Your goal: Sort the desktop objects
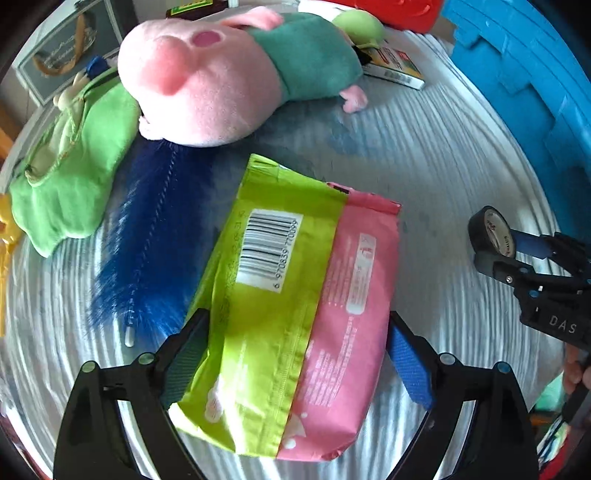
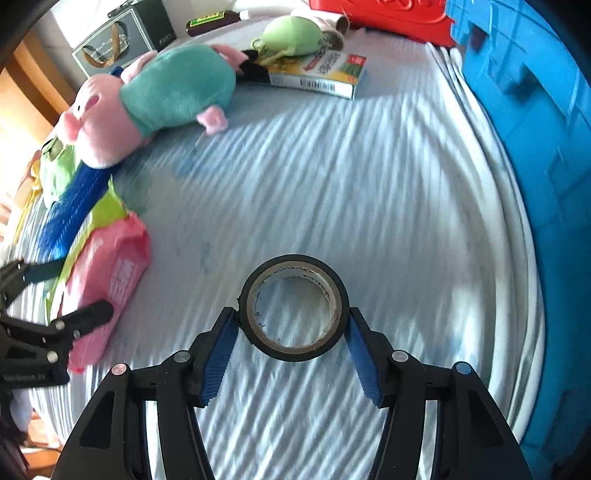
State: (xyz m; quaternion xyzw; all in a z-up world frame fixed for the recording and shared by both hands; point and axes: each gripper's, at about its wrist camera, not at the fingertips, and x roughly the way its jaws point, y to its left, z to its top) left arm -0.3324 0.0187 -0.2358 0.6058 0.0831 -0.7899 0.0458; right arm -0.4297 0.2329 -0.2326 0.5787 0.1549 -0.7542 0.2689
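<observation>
- Far left on the striped white cloth [image 2: 332, 177] lies a soft green fabric bundle [image 1: 77, 173], and just right of it a long blue fuzzy brush with a wire stem [image 1: 147, 236], its far end tucked under the plush pig.
- The pink plush pig in a teal shirt [image 1: 221, 77] lies on its side toward the far edge. It looks light and squashy, and I'd take it around the body.
- In the near middle is the lime-green and pink plastic packet [image 1: 291, 295], barcode face up. The left gripper [image 1: 295, 354] straddles its near end, a pad at each long edge, clamped across the width. The wrapper looks slick and the contents yielding, so I'd expect it to dent and perhaps slide; a hold across the short width near the middle seems safest.
- Beyond it, at the far side, a flat green and yellow printed box [image 2: 317, 74] lies with a pale green plush toy [image 2: 295, 37] touching its far end.
- Right of the packet, well apart from it, the right gripper [image 2: 293, 328] is closed on a black roll of tape [image 2: 295, 306], pads pressing its outer rim on opposite sides. The roll looks stiff and light, and that hold suits it.
- At the far right a blue plastic crate [image 2: 535, 122] borders the cloth, with a red plastic item [image 2: 384, 14] beyond.
</observation>
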